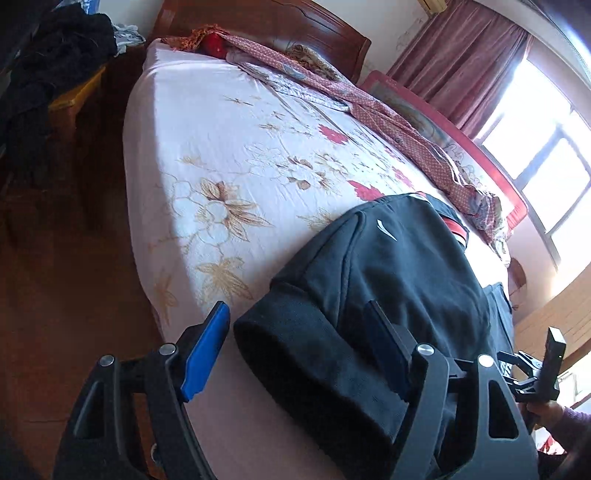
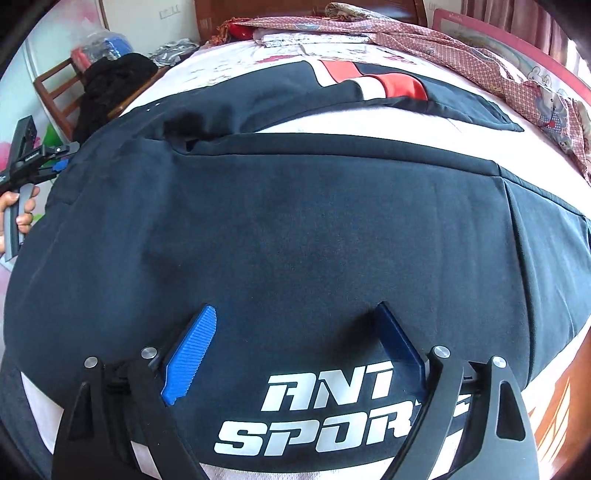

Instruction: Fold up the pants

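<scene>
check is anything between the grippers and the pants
Nothing visible. The left gripper straddles the waistband end of the pants, jaws open. The right gripper stands open right over the printed leg, no other item between.

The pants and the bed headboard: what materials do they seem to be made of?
The pants look like soft, matte knit sportswear fabric, perhaps cotton or a blend: the surface is slightly fuzzy, without shine, and carries printed white lettering. The headboard looks like wood with a glossy reddish-brown varnish: it shows carved curves and a soft sheen. Neither material is certain from the look alone.
</scene>
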